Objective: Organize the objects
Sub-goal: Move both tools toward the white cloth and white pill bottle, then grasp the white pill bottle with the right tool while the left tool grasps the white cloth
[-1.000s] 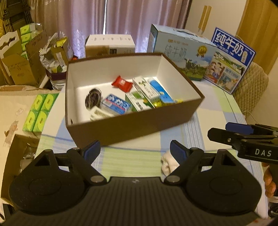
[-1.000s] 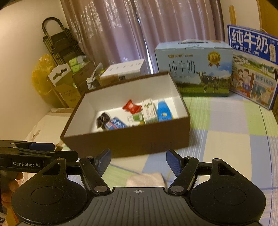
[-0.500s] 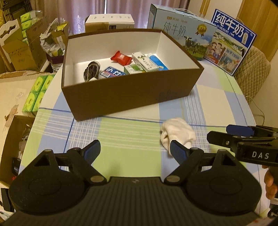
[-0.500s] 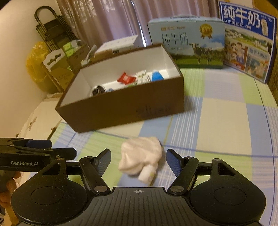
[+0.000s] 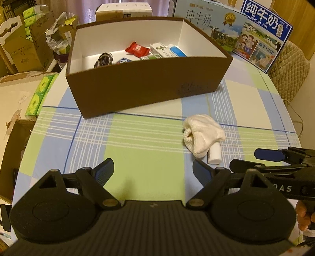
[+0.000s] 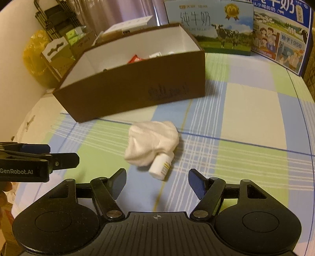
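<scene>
A brown box [image 5: 145, 86] [image 6: 137, 92] with a white inside stands on the checked tablecloth and holds several small packets, among them a red one [image 5: 137, 48]. A crumpled white cloth [image 5: 202, 135] [image 6: 151, 141] lies in front of it, partly over a small white bottle [image 5: 214, 154] [image 6: 161, 165] lying on its side. My left gripper [image 5: 152, 170] is open and empty, left of the cloth. My right gripper [image 6: 157, 181] is open and empty, just short of the bottle.
Two milk cartons [image 5: 212, 21] [image 5: 265, 35] stand behind the box. A white box [image 5: 124, 9] sits at the back. Cardboard boxes and green packs [image 5: 39, 94] crowd the left, off the table. A quilted chair [image 5: 289, 67] is at the right.
Both grippers have pulled back from the box and tilted down. The cloth and bottle have come into fuller view, now just ahead of the right gripper. Both stay open.
</scene>
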